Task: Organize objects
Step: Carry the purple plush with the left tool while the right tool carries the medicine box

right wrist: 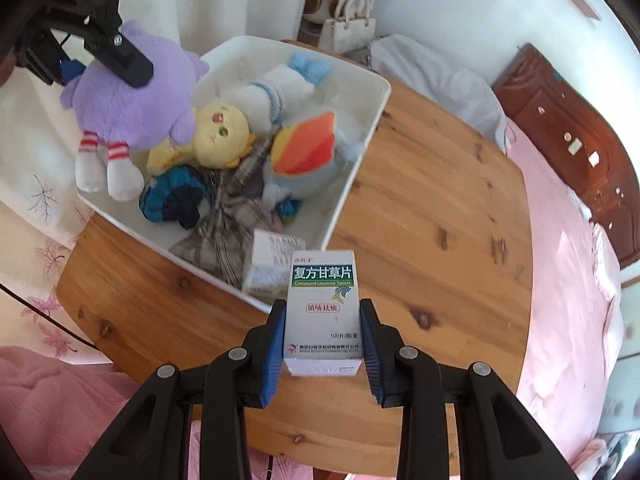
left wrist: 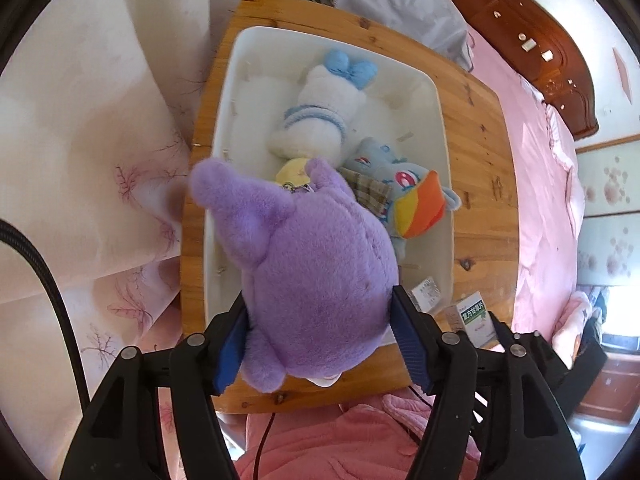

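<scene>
The left gripper (left wrist: 320,340) clamps its jaws on the purple plush (left wrist: 316,276) above the white bin (left wrist: 442,128); the right gripper (right wrist: 323,350) clamps the medicine box (right wrist: 323,308).

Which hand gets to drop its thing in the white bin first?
Probably left. The left gripper holds the purple plush right above the white bin; the right gripper holds the medicine box over the table.

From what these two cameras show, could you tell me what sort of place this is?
Most likely a bedroom in a home. A bed with a pink bedspread and carved wooden headboard stands beside the wooden table, and a white handbag sits by the wall.
</scene>
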